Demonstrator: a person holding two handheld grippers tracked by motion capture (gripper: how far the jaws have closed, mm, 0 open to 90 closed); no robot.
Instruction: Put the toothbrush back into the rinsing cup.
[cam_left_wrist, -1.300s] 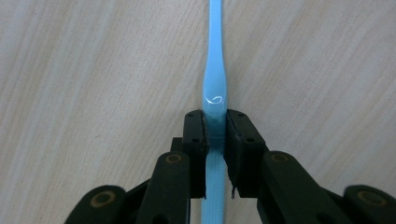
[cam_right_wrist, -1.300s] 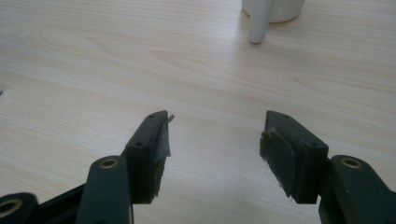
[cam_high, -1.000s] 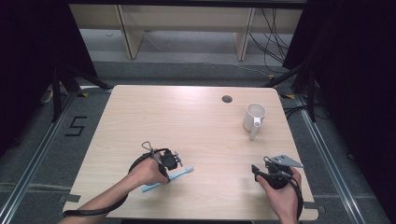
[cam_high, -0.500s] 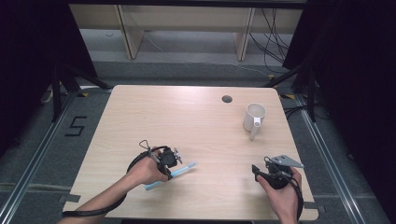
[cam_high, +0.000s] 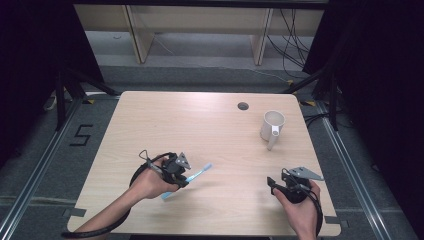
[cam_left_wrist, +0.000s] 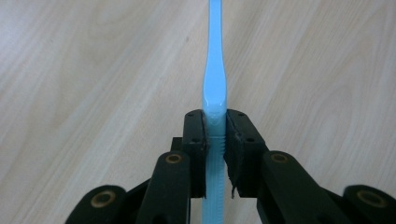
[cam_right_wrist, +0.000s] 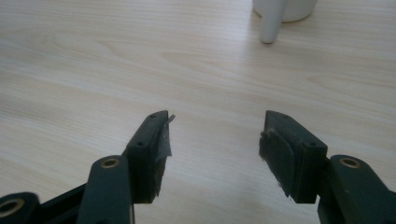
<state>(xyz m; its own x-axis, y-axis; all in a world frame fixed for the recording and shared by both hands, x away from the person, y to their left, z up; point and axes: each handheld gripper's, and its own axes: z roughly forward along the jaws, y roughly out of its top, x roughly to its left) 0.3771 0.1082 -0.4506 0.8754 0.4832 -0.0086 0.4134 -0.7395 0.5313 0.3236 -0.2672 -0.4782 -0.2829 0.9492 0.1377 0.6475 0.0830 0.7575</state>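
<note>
Toothbrush (cam_high: 192, 176) lifted by left gripper (cam_high: 181, 172); mug (cam_high: 272, 125) empty.

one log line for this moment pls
left gripper: shut on blue toothbrush, over table | right gripper: jaws open, nothing between | white mug: upright, far right, untouched

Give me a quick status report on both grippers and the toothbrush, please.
Left gripper shut on blue toothbrush, low over the table. Right gripper open, empty. White mug far right, nothing in the way.
</note>
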